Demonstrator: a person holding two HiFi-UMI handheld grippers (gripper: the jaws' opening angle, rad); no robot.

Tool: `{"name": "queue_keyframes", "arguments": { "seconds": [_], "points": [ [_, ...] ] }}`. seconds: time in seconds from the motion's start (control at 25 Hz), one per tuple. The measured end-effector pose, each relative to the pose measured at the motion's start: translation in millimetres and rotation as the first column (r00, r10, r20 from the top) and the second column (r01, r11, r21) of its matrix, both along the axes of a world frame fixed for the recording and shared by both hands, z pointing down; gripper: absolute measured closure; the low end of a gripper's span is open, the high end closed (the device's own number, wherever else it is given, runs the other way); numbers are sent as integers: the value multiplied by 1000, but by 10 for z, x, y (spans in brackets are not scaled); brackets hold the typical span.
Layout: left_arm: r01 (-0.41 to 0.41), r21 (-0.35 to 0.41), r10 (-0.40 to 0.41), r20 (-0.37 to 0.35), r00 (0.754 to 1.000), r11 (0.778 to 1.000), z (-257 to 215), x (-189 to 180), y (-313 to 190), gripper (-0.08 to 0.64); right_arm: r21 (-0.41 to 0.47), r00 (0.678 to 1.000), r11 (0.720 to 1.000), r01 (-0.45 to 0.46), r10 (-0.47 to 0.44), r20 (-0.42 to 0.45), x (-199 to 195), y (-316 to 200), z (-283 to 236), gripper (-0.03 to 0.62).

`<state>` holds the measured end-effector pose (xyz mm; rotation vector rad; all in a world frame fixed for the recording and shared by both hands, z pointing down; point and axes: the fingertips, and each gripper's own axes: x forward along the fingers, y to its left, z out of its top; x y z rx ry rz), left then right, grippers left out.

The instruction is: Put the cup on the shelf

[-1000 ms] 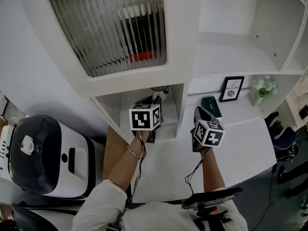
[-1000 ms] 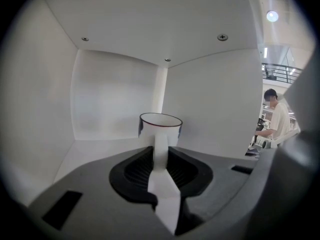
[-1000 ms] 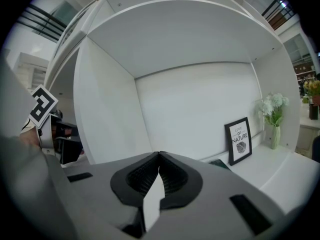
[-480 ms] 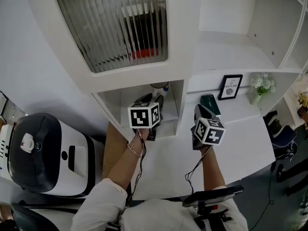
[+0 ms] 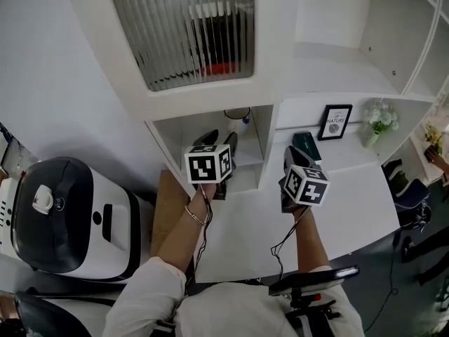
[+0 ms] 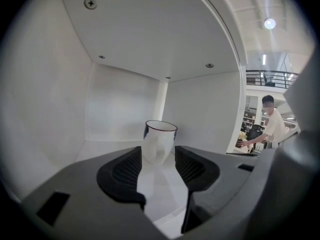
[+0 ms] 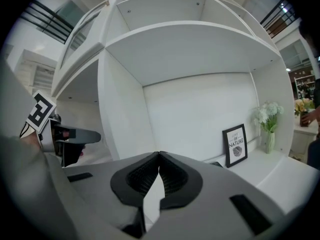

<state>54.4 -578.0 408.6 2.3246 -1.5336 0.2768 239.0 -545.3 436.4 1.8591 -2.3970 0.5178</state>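
Note:
A white cup [image 5: 238,117] with a dark rim stands upright at the back of the low shelf cubby [image 5: 179,133]. My left gripper [image 5: 219,139] reaches into the mouth of that cubby. In the left gripper view the cup [image 6: 160,143] stands free just beyond the open left gripper [image 6: 157,159]. Its jaws have just been opening and the pads do not touch the cup. My right gripper [image 5: 290,161] hovers over the white counter [image 5: 351,195] to the right of the cubby. In its own view the right gripper [image 7: 159,159] is shut with nothing in it.
On the counter's back ledge stand a framed picture [image 5: 334,122], a small vase of white flowers [image 5: 379,119] and a dark green box [image 5: 307,144]. A black-and-white appliance [image 5: 66,216] sits at the left. A ribbed glass door [image 5: 186,27] hangs above the cubby.
The left gripper's jaws have spread apart and drawn back a little from the cup, which stays standing in the cubby. The right gripper has stayed shut.

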Motion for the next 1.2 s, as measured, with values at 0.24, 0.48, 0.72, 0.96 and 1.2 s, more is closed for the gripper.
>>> {"name": "queue_keyframes", "arguments": {
  "seconds": [0.24, 0.48, 0.72, 0.96, 1.2],
  "points": [
    [6, 21, -5, -33, 999, 1000, -102, -98, 235, 357, 18, 1000, 1000, -2, 3, -24, -70, 196, -151, 569],
    [-13, 50, 16, -48, 999, 999, -176, -103, 545, 359, 39, 999, 999, 4, -2, -42, -184, 449, -307, 569],
    [-38, 88, 42, -45, 998, 995, -265, -161, 884, 370, 60, 998, 998, 13, -9, -62, -369, 735, -455, 569],
    [-46, 122, 52, -44, 998, 992, -323, -299, 1211, 403, 79, 996, 996, 34, -28, -80, -614, 984, -558, 569],
    [-39, 145, 47, -52, 998, 989, -333, -542, 1527, 460, 92, 995, 994, 55, -47, -89, -922, 1243, -609, 569]
  ]
}}
